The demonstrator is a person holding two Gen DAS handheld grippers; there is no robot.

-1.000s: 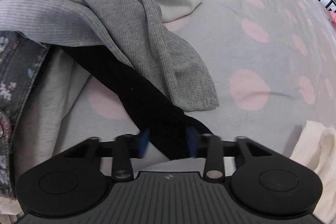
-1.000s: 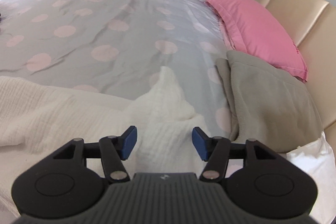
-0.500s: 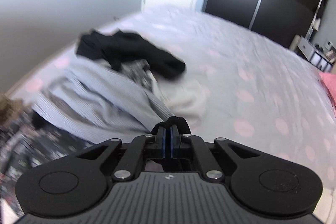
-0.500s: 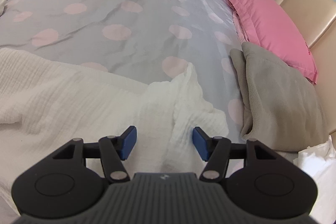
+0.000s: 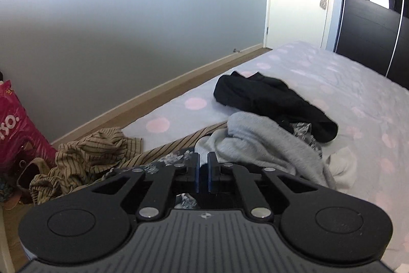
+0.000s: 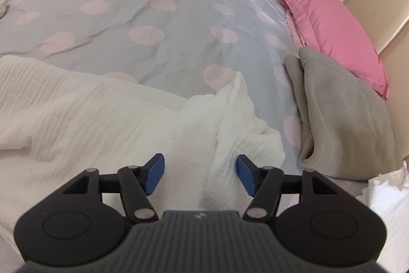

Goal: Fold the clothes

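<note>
A: How are we holding the left gripper point(image 5: 202, 170)?

B: We are holding its blue pads nearly together, with only a thin slit showing between them. The jaws have just been opening a touch. Something dark is showing low in that slit, but we cannot tell whether it is cloth or whether the pads are pressing on anything.

A: And where are the clothes lying from there?

B: Just ahead of the fingertips, a pale grey garment point(image 5: 268, 145) is lying crumpled on the spotted bedspread point(image 5: 358, 99). Beyond it and slightly right, a black garment point(image 5: 271, 99) is lying in a heap, touching the grey one. To the right of the grey one a small white cloth point(image 5: 342, 165) is peeking out. To the left, a striped garment point(image 5: 84, 157) is spilling over the bed's edge, and floral cloth point(image 5: 168, 160) is showing just beside the left finger.

A: What are we doing with the right gripper point(image 6: 199, 177)?

B: We are keeping its jaws wide apart, and they have just been opening slightly more. They are hovering above a cream garment point(image 6: 89, 124), which is spreading out under the gripper and far to its left. A raised fold of it is lying in the gap between the pads, but neither pad is pressing on it.

A: Anything else near that one?

B: To its right a grey-beige fleece point(image 6: 340, 119) is lying folded, leaning against a pink pillow point(image 6: 327, 24) farther ahead.
</note>
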